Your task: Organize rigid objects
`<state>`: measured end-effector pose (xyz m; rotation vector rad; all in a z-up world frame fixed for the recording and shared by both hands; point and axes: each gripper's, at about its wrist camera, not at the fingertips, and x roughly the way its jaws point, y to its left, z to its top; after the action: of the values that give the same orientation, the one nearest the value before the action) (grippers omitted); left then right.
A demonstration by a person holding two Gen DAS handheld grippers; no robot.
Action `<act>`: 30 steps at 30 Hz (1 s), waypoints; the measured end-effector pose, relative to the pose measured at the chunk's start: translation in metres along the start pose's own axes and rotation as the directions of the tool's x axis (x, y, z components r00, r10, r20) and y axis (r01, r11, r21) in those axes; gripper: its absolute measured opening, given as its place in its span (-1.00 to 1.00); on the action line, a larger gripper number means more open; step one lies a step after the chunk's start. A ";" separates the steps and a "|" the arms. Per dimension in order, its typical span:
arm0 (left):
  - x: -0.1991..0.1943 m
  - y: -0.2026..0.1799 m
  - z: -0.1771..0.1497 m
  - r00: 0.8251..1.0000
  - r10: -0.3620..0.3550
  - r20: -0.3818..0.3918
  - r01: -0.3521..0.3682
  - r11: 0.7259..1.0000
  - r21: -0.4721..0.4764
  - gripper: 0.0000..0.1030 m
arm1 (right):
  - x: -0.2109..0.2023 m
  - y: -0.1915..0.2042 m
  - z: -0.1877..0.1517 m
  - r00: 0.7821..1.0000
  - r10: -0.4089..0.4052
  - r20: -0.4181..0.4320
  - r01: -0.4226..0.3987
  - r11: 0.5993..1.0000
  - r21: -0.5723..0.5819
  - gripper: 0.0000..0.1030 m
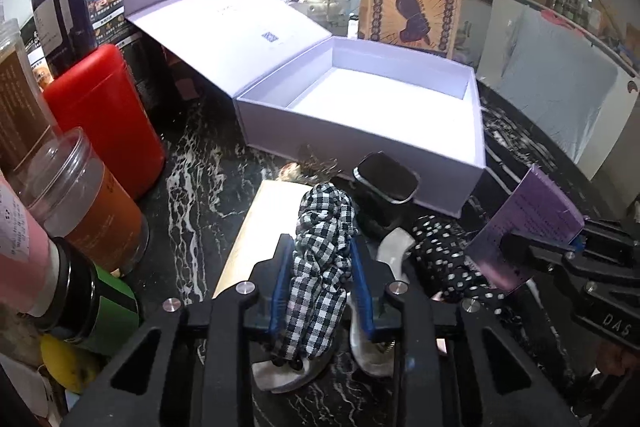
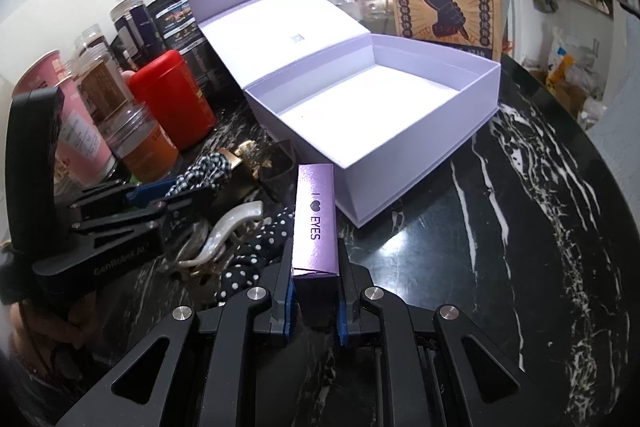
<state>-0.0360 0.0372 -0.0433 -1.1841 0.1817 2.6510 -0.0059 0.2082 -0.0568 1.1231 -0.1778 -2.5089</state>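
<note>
Left wrist view: the left gripper [image 1: 320, 267] is clamped on a checked fabric hair clip [image 1: 320, 267], soft-covered, probably stiff underneath. Right wrist view: the right gripper [image 2: 314, 275] pinches a light purple carton [image 2: 314, 223] low down, beside the empty lilac box [image 2: 420, 163].

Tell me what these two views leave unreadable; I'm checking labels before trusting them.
- Left wrist view: what the checked cloth wraps, hidden by the fabric and the left gripper shut on it.
- Left wrist view: print on the purple box, too small and blurred.
- Right wrist view: the purple box's near end, covered by the right gripper.
- Both views: jar labels, cut off by the left edge.
</note>
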 end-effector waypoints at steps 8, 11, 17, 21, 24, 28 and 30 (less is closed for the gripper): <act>-0.017 -0.009 0.005 0.999 -0.027 0.020 0.028 0.999 -0.023 -0.45 | -0.017 0.007 -0.001 0.999 0.012 0.043 -0.011 1.000 -0.026 -0.71; -0.023 -0.013 0.007 0.999 -0.023 0.029 0.024 1.000 -0.020 -0.45 | -0.021 0.005 0.000 0.998 0.018 0.054 -0.017 1.000 -0.021 -0.71; -0.035 -0.016 0.011 0.998 -0.037 0.048 0.039 0.998 -0.038 -0.45 | -0.030 0.004 0.003 0.997 0.010 0.072 -0.009 1.000 -0.012 -0.71; -0.042 -0.016 0.017 0.996 -0.061 0.061 0.064 0.997 -0.041 -0.45 | -0.039 0.004 0.008 0.996 0.000 0.085 0.000 1.000 -0.009 -0.71; -0.043 -0.018 0.022 0.994 -0.082 0.068 0.084 0.996 -0.039 -0.45 | -0.046 0.002 0.013 0.995 0.007 0.100 -0.008 1.000 0.010 -0.71; -0.042 -0.022 0.030 0.992 -0.100 0.074 0.103 0.994 -0.030 -0.45 | -0.053 -0.003 0.020 0.994 -0.014 0.111 0.012 1.000 0.015 -0.71; -0.040 -0.025 0.034 0.992 -0.105 0.074 0.107 0.994 -0.027 -0.45 | -0.054 -0.005 0.024 0.993 -0.032 0.111 0.031 0.999 0.009 -0.71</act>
<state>-0.0285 0.0616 0.0086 -1.0737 0.0634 2.6075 0.0077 0.2336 -0.0051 0.9976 -0.2015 -2.6024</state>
